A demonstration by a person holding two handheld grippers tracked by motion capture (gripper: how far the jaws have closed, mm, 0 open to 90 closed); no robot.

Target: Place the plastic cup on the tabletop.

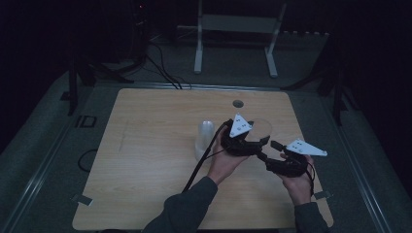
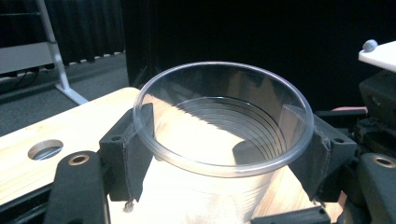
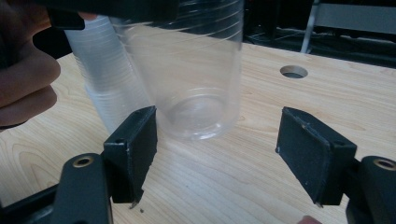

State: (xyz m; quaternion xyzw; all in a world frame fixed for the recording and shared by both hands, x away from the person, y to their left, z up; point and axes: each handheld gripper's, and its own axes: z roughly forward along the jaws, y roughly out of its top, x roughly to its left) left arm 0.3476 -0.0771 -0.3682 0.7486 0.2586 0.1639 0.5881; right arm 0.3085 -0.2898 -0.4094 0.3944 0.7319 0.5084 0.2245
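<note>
standing at the left of the things on the tabletop (image 1: 145,160) is a stack of cups (image 1: 204,138), upright, just beside the left gripper (image 1: 252,138). right of it, that gripper's jaws pinch a clear cup (image 2: 223,116) by its sides just under the rim, mouth up; the right gripper view shows the cup's base lifted slightly above the wood, close in front of the stack. farthest right, the right gripper (image 3: 217,149) has its jaws spread wide and empty, low over the tabletop, pointing at the cup's base without touching it.
</note>
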